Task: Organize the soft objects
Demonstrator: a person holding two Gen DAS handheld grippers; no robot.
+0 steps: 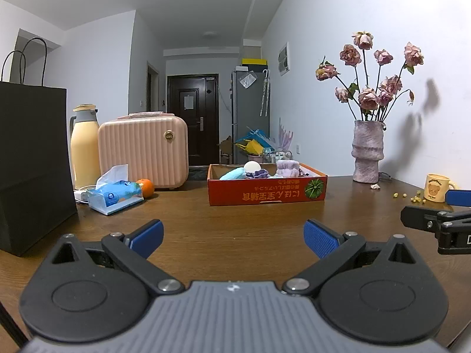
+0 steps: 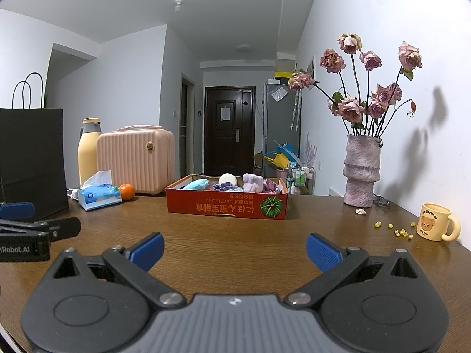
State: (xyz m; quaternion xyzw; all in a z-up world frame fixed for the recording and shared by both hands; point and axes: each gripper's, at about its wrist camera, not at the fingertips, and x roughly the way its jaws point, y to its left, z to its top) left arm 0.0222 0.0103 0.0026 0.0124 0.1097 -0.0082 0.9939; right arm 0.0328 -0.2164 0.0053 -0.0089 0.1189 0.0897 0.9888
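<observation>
A shallow red cardboard box (image 1: 266, 195) (image 2: 226, 206) stands on the brown table, ahead of both grippers. It holds several soft items: a light blue one (image 1: 234, 173) (image 2: 195, 184), a white round one (image 1: 252, 165) (image 2: 227, 179), and lilac plush pieces (image 1: 288, 168) (image 2: 253, 183). My left gripper (image 1: 234, 236) is open and empty, low over the table in front of the box. My right gripper (image 2: 235, 251) is open and empty too, beside it. Each gripper shows at the edge of the other's view.
At the left stand a black paper bag (image 1: 32, 158), a yellow thermos (image 1: 84, 150), a pink case (image 1: 144, 150), a tissue pack (image 1: 114, 195) and an orange (image 1: 145, 188). At the right are a vase of dried roses (image 2: 361, 173), a yellow mug (image 2: 435, 222) and scattered yellow crumbs (image 2: 400, 231).
</observation>
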